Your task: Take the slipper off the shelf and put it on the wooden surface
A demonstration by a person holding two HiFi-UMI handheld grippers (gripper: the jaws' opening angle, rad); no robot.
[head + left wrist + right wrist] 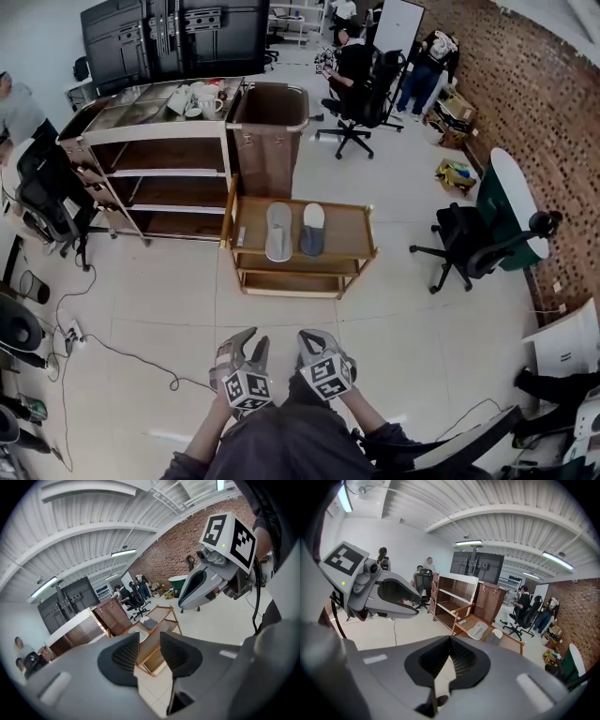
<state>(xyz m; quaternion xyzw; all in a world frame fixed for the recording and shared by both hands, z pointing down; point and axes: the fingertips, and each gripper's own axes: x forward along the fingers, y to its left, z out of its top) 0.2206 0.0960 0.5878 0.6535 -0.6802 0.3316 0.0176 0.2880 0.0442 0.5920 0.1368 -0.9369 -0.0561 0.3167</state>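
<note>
Our left tongs (149, 638) sit a bit apart with nothing in them, and our right tongs (450, 638) are pinched together, empty too. The pale slipper (278, 231) and darker slipper (312, 229) lie side by side on the wooden desk (349, 230), well ahead of both tongs.

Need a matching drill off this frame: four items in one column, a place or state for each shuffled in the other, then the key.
Column 1
1. light slipper
2. dark slipper
3. cups
4. left claw

Column 2
A. on top of the tall shelf unit
B. left half of the low cart top, in the head view
C. jaws apart, nothing between them
D. right of the other slipper, on the same top

Pairs: 1-B; 2-D; 3-A; 4-C
</note>
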